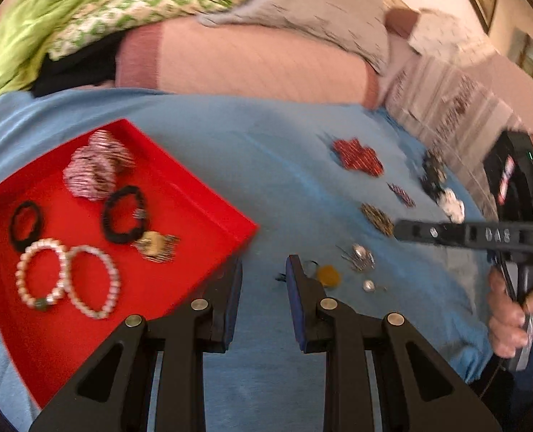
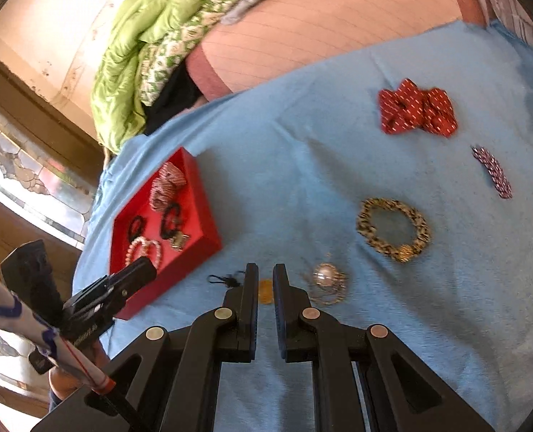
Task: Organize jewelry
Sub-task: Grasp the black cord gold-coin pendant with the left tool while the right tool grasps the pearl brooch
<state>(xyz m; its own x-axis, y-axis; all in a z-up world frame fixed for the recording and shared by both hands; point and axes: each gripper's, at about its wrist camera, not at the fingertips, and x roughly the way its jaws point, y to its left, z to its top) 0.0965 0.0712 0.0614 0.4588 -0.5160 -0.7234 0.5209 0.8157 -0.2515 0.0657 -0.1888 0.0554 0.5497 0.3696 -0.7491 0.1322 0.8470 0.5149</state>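
A red tray (image 1: 86,331) (image 2: 198,212) on the blue cloth holds striped scrunchies (image 1: 93,169), black hair ties (image 1: 122,216) and pearl bracelets (image 1: 68,280). My left gripper (image 1: 263,266) (image 2: 147,266) hovers open just right of the tray's corner, nothing between its fingers. My right gripper (image 2: 266,270) (image 1: 399,231) is shut and empty above loose pieces. A yellow disc (image 2: 265,293) (image 1: 328,275) lies on the cloth beyond its tips, a pearl brooch (image 2: 325,279) (image 1: 361,255) to their right. Farther off lie a leopard-print ring (image 2: 403,252) and a red bow (image 2: 417,111).
A purple clip (image 2: 493,172), a thin black tie (image 2: 223,280) and black-and-white flowers (image 1: 442,187) also lie on the cloth. Pink bedding (image 1: 248,61), a green blanket (image 1: 50,10) and a grey pillow (image 1: 320,3) lie behind. A hand (image 1: 511,316) grips the right tool.
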